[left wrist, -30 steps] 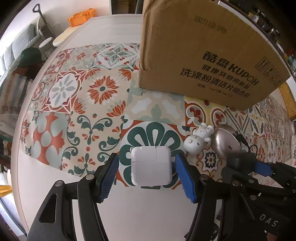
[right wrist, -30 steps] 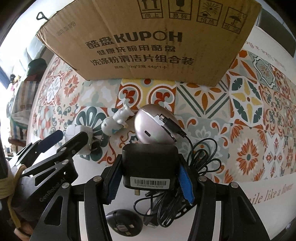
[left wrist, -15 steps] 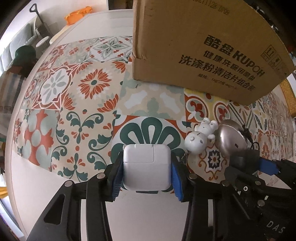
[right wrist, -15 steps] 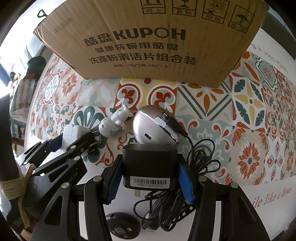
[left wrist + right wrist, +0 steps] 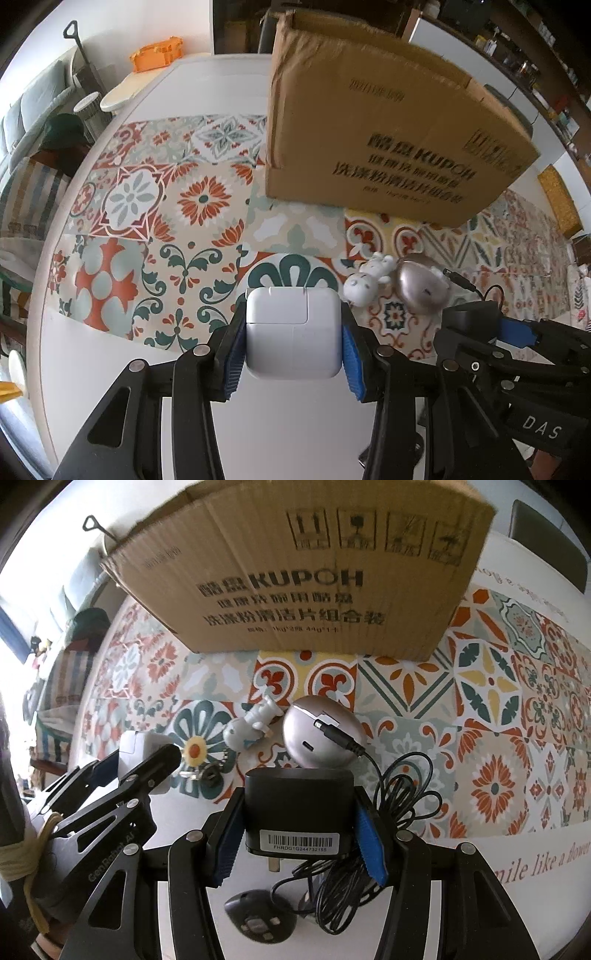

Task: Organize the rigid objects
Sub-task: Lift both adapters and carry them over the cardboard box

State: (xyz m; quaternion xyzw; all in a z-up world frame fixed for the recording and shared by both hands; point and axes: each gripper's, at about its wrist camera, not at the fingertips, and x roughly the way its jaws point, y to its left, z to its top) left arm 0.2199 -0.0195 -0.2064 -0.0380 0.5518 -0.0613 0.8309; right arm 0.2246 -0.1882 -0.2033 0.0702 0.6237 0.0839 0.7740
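One white charger (image 5: 293, 334), one black adapter (image 5: 298, 808), one cardboard box (image 5: 380, 147)

Cardboard box (image 5: 295, 583): "KUPOH"; black adapter (image 5: 299, 812) label: "FHRDG1G244732155".

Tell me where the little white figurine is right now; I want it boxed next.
In the left wrist view the white figurine lies on the patterned mat, right of the white charger in the left gripper, close beside the silver mouse, before the cardboard box.
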